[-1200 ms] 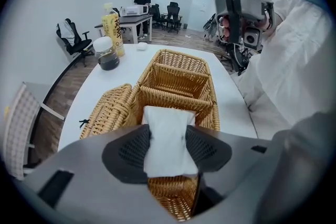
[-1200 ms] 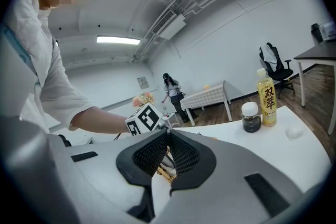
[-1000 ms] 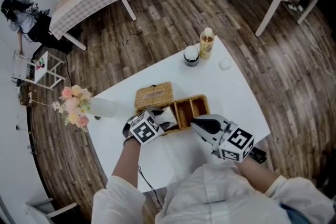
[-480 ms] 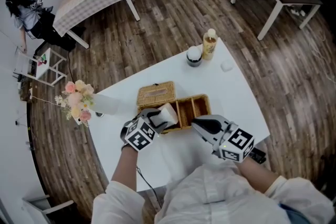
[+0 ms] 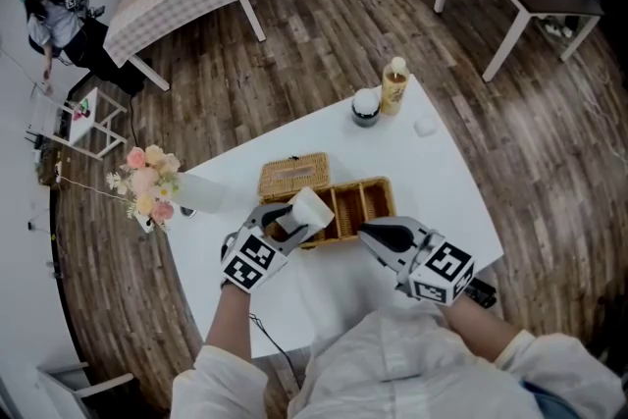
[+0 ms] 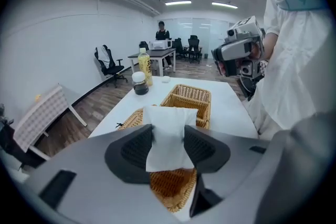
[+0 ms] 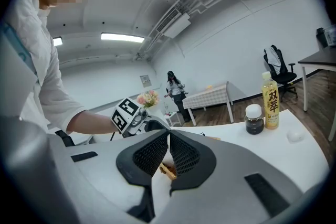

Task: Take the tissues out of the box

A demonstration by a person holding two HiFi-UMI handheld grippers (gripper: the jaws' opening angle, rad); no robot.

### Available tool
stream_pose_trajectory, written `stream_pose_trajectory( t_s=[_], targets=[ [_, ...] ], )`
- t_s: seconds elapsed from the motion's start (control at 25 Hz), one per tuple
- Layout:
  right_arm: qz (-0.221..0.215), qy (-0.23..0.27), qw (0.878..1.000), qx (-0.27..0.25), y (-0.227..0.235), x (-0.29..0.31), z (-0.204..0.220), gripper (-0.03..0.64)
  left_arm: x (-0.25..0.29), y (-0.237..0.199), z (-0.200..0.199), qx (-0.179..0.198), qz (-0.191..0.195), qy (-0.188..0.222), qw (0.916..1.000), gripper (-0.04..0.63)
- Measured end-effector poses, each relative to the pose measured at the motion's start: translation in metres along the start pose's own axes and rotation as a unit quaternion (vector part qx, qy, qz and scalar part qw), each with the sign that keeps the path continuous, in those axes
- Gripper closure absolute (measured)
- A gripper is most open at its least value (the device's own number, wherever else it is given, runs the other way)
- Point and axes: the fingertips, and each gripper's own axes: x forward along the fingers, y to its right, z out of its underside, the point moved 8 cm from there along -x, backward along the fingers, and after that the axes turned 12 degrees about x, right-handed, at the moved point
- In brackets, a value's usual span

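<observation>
Head view first: tissue (image 5: 312,208) is lifted clear of the wicker box (image 5: 378,196), hanging over the box's nine o'clock end, with my left gripper (image 5: 287,229) reaching in from seven o'clock. The box sits mid-way across the white table (image 5: 432,172), its woven lid (image 5: 292,176) lying just beside it at eleven o'clock. My right gripper (image 5: 365,231) rests at five o'clock of the box, tips right by its near rim. I judge this to be the pull-out step, nearly through. Next I need to carry the tissue away from the box and set it on bare table without dragging it over the rim.

Left gripper view: the jaws are closing and already clamp the folded tissue (image 6: 169,136) between the pads. The box (image 6: 191,98) lies beyond at twelve o'clock, and my other gripper (image 6: 236,52) floats at two o'clock.

Right gripper view: my right gripper (image 7: 169,152) is clenched, tips together. A sliver of wicker shows in the slit below them, and I can't tell if it is pinched. The left gripper (image 7: 134,115) is at ten o'clock.

Compared with a second ago, the left gripper has drawn back toward seven o'clock and risen, taking the tissue up out of the box. The right one has not moved.
</observation>
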Motion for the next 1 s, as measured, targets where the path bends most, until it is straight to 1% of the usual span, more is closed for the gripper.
stream_pose_trajectory(
  t_s=[0.12,0.28,0.36,0.52,0.6,0.72,0.84,1.0],
  targets=[
    [0.0,0.002,1.0,-0.002,0.0,-0.001,-0.001,0.58,-0.01,0.001,-0.007,-0.036,-0.025,0.048,0.9979,0.405],
    [0.001,0.012,1.0,-0.009,-0.001,-0.001,-0.004,0.58,-0.023,0.003,-0.02,-0.089,-0.049,0.113,0.9884,0.405],
    [0.001,0.014,1.0,-0.011,-0.002,-0.001,-0.005,0.58,-0.028,0.004,-0.027,-0.115,-0.059,0.148,0.9805,0.405],
    [0.003,0.019,1.0,-0.016,-0.005,-0.003,-0.009,0.58,-0.037,0.006,-0.042,-0.166,-0.072,0.228,0.9567,0.405],
    [0.005,0.023,1.0,-0.02,-0.008,-0.005,-0.011,0.58,-0.041,0.009,-0.049,-0.178,-0.074,0.258,0.9467,0.405],
    [0.008,0.032,0.999,-0.027,-0.01,-0.008,-0.014,0.58,-0.044,0.014,-0.058,-0.188,-0.077,0.288,0.9359,0.405],
    [0.01,0.04,0.999,-0.03,-0.01,-0.011,-0.017,0.58,-0.046,0.017,-0.065,-0.188,-0.085,0.304,0.9303,0.405],
    [0.013,0.047,0.998,-0.033,-0.01,-0.017,-0.018,0.58,-0.051,0.02,-0.074,-0.186,-0.09,0.315,0.9262,0.405]
  ],
)
